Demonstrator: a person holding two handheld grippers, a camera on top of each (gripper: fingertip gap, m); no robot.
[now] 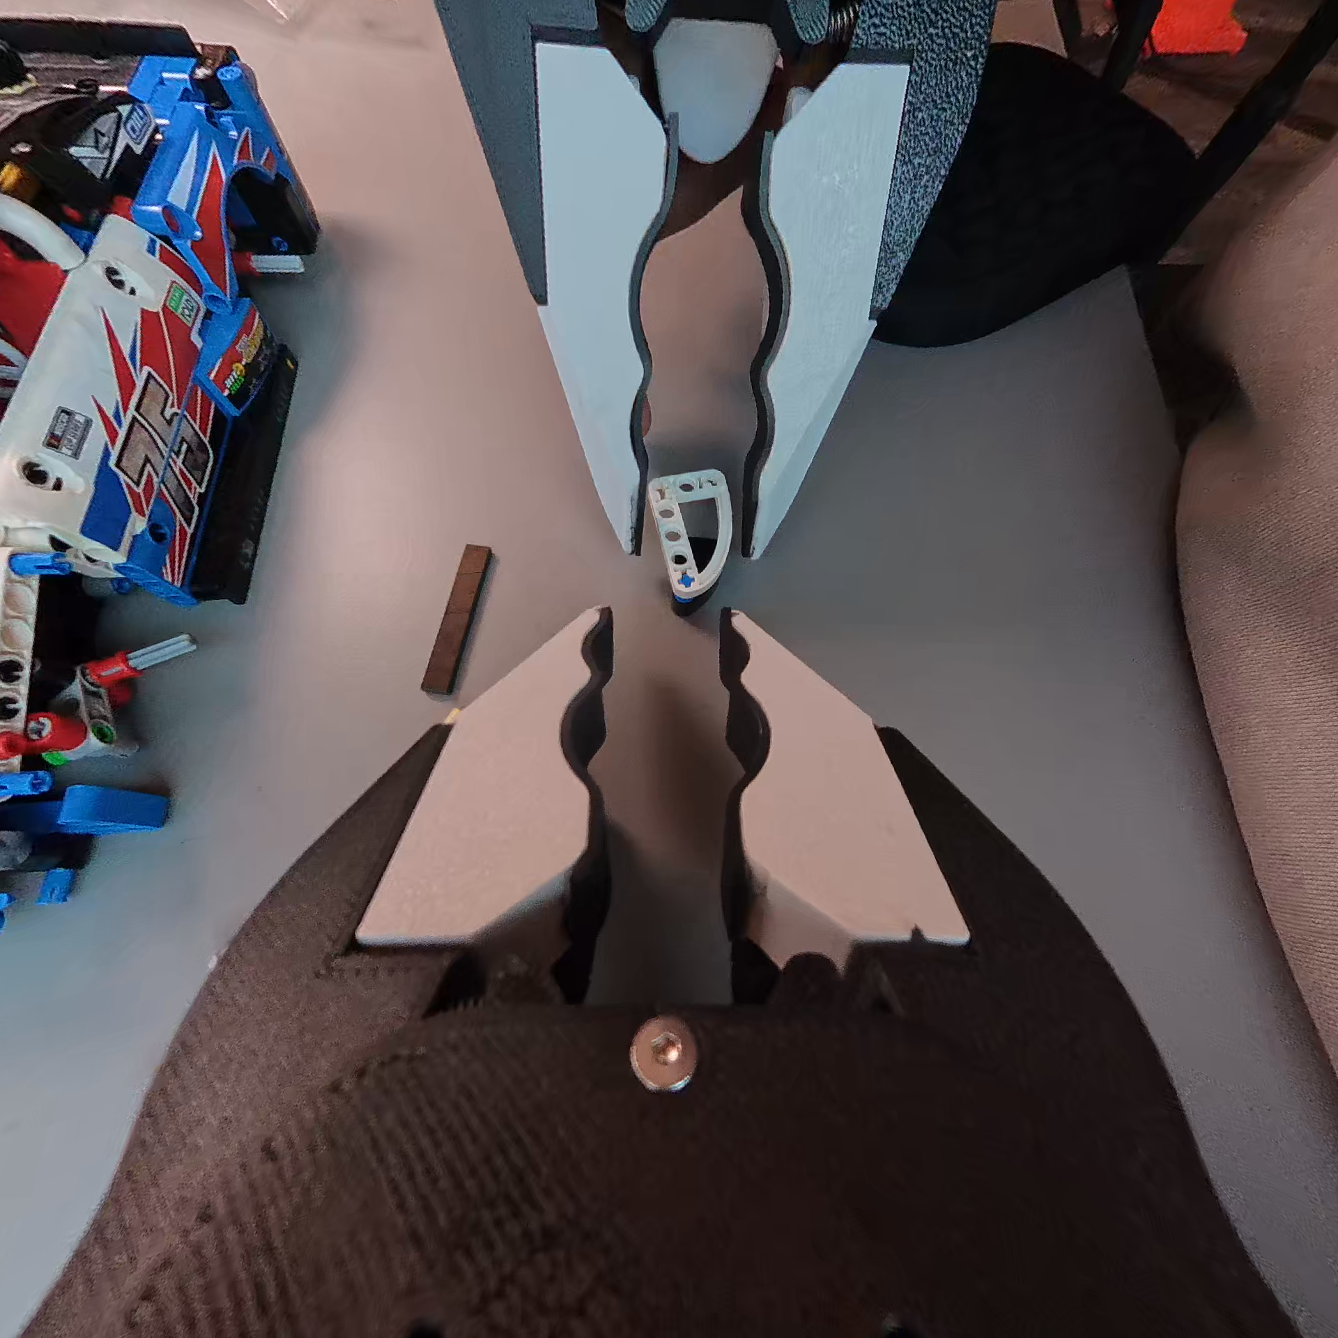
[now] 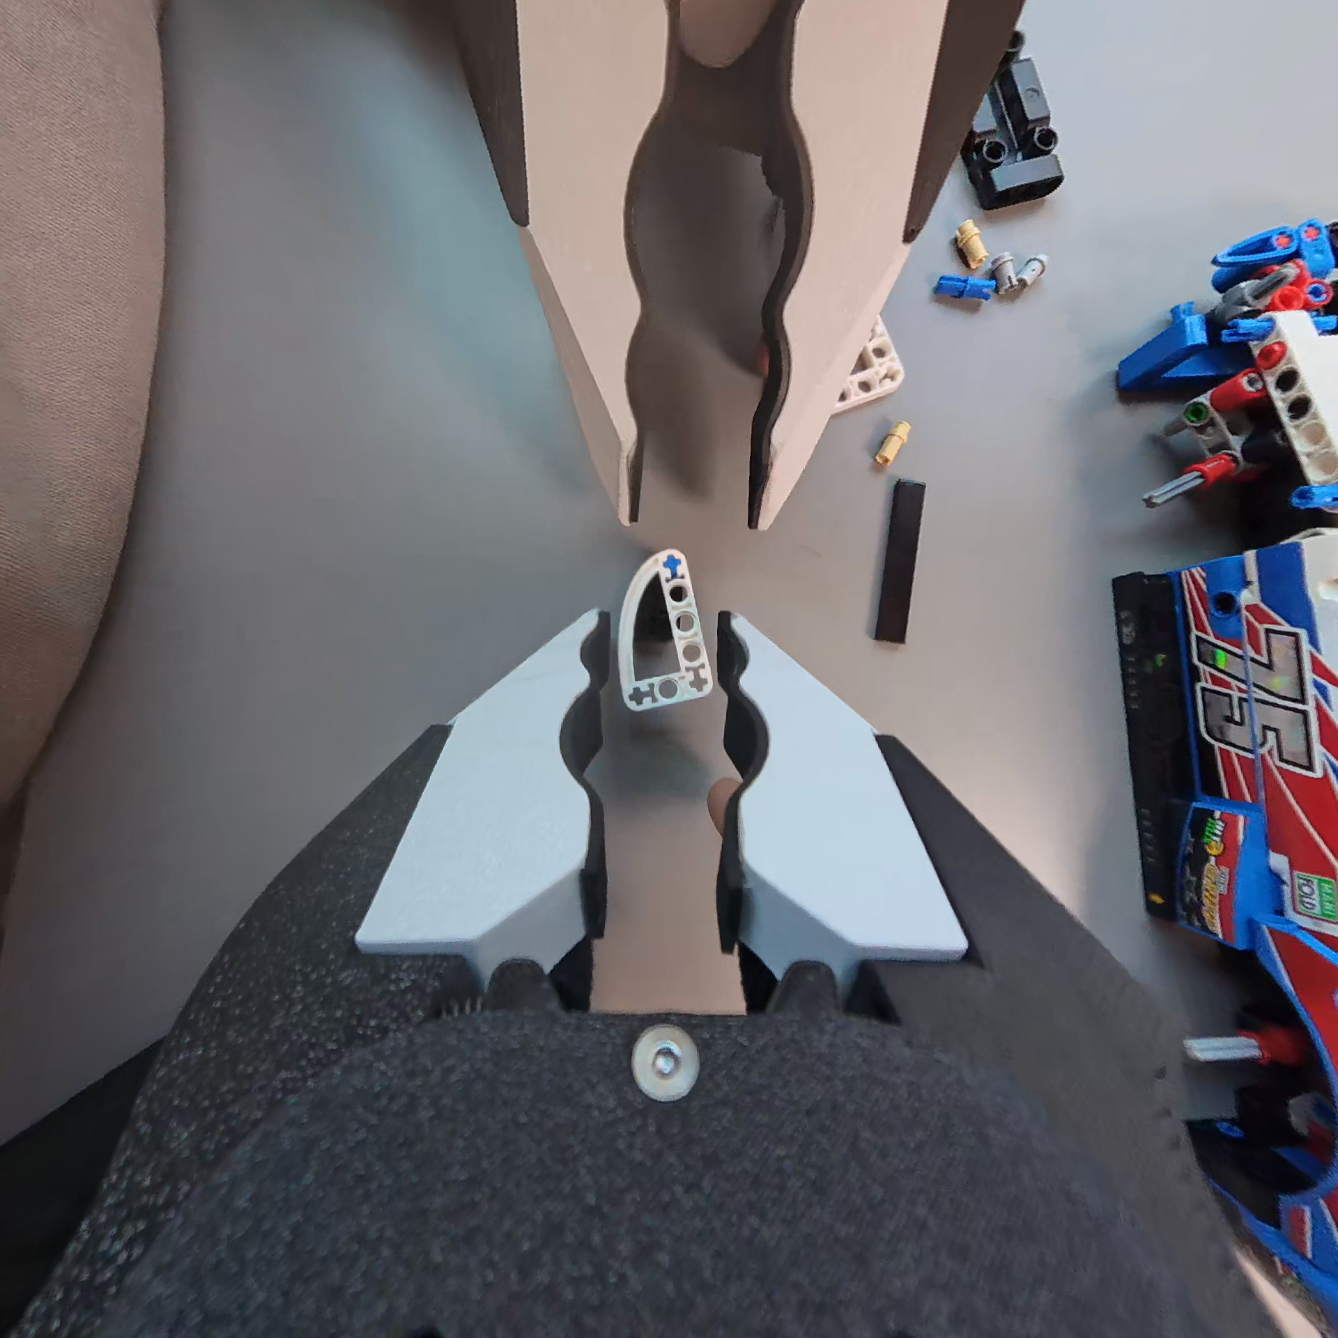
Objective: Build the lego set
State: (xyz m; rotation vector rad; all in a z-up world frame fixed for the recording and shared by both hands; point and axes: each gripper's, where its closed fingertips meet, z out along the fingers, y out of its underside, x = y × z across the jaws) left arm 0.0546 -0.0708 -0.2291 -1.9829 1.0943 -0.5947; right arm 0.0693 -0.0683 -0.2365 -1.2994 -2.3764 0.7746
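A small white curved Lego panel [image 2: 631, 615] with a blue pin at its tip sits on the grey table between the fingertips of my right gripper [image 2: 660, 615]. A small gap shows on each side of it, so the gripper is open. In the left wrist view the panel [image 1: 719, 518] lies between the right gripper's [image 1: 693, 552] tips. My left gripper [image 1: 666, 614] is open and empty, facing the right one tip to tip just short of the panel. It comes in from the top of the right wrist view [image 2: 695, 523]. The part-built blue, red and white Lego car [image 1: 145, 376] [image 2: 1267, 760] stands to the side.
A black flat tile [image 1: 460, 619] [image 2: 900, 561] lies between the grippers and the car. Loose tan, blue and grey pins [image 2: 959, 286], a black block [image 2: 1017, 137] and a white frame piece [image 2: 872, 362] lie farther off. A beige cushion [image 1: 1267, 651] [image 2: 65, 362] borders the table. Less than 4 cm separates the two grippers' tips. Both grippers' tips are roughly 5 centimetres from the black flat tile [image 1: 460, 619]. Seen from the right wrist view [image 2: 898, 562] as well.
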